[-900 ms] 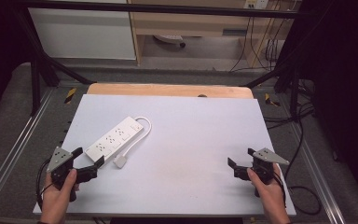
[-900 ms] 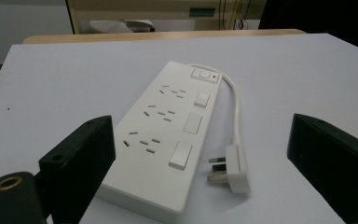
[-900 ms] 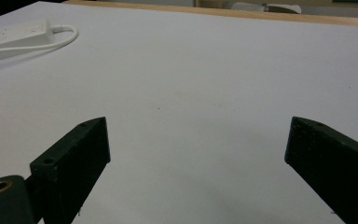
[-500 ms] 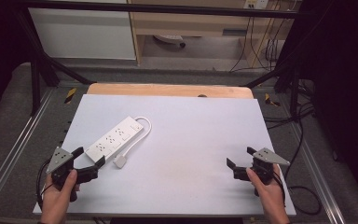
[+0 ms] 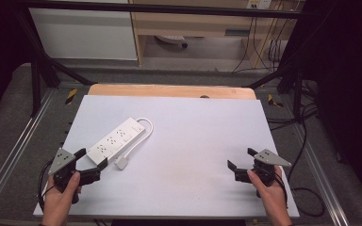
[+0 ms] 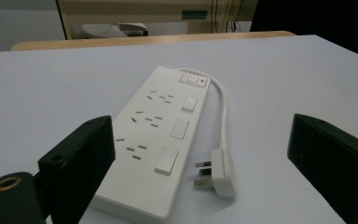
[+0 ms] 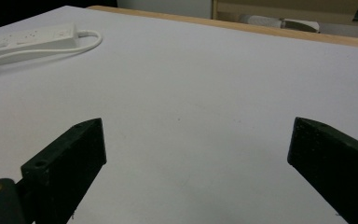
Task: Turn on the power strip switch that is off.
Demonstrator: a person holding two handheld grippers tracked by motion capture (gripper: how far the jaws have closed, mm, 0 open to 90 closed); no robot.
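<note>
A white power strip (image 5: 115, 139) lies at an angle on the left half of the white tabletop (image 5: 193, 132). Its cable (image 5: 143, 129) loops round to a white plug (image 5: 121, 163) lying beside its near end. My left gripper (image 5: 91, 159) rests at the front left, open, its jaws just short of the strip's near end. In the left gripper view the strip (image 6: 158, 135) and plug (image 6: 216, 172) lie ahead between the wide jaws of my left gripper (image 6: 203, 137), untouched. My right gripper (image 5: 241, 158) sits at the front right, open over bare table. In the right gripper view my right gripper (image 7: 196, 140) is empty, with the strip (image 7: 28, 39) far off.
A wooden edge (image 5: 169, 90) runs along the table's far side. Metal frame rails (image 5: 14, 155) flank the table on both sides. Cables (image 5: 306, 141) hang at the right. A cabinet and shelf (image 5: 193, 23) stand beyond the table.
</note>
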